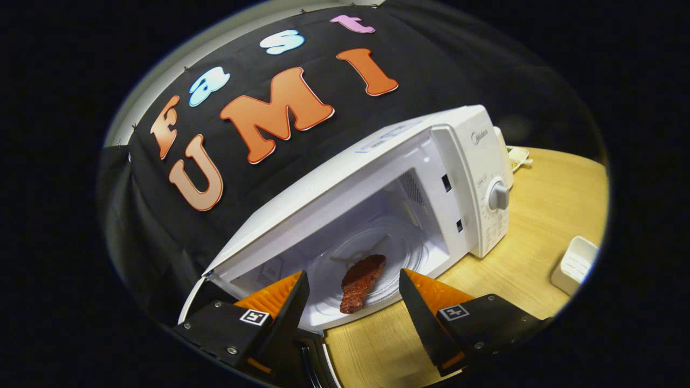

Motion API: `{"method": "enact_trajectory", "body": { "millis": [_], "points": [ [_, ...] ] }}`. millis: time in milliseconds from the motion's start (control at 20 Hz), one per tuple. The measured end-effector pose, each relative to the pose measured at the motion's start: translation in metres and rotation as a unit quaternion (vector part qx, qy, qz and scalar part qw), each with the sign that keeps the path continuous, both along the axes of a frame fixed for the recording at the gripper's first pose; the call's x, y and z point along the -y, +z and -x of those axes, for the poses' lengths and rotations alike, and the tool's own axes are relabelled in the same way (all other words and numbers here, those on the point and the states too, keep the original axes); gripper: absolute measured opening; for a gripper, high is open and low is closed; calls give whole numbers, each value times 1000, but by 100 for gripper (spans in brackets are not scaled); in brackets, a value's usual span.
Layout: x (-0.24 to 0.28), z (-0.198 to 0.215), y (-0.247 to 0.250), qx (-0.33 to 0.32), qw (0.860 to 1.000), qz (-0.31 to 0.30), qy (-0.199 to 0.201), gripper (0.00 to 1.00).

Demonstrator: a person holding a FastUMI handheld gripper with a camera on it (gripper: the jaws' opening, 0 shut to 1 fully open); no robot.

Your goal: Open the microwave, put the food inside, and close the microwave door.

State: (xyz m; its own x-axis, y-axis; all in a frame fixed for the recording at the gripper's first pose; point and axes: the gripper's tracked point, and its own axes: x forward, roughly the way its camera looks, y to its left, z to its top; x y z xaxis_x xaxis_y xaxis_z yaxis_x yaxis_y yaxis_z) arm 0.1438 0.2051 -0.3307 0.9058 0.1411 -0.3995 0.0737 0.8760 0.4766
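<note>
- The microwave (474, 161) is white all over, its dial (498, 195) pale grey.
- The food (360, 283) on the glass turntable (377, 253), at 12 o'clock from the spread fingers, is reddish brown with darker patches.
- The surface (544, 226) is light yellow-tan wood with fine grain.
- At 3 o'clock from the microwave, a small tray (575, 264) is white.
</note>
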Motion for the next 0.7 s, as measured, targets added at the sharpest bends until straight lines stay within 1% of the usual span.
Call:
{"method": "enact_trajectory", "body": {
  "millis": [200, 350, 550, 700],
  "points": [
    [7, 56, 53, 4, 997, 68, 26, 98],
    [-11, 99, 91, 18, 991, 122, 54, 98],
    [-62, 151, 124, 26, 984, 137, 109, 98],
    [-96, 178, 148, 44, 981, 137, 132, 99]
  ]
}}
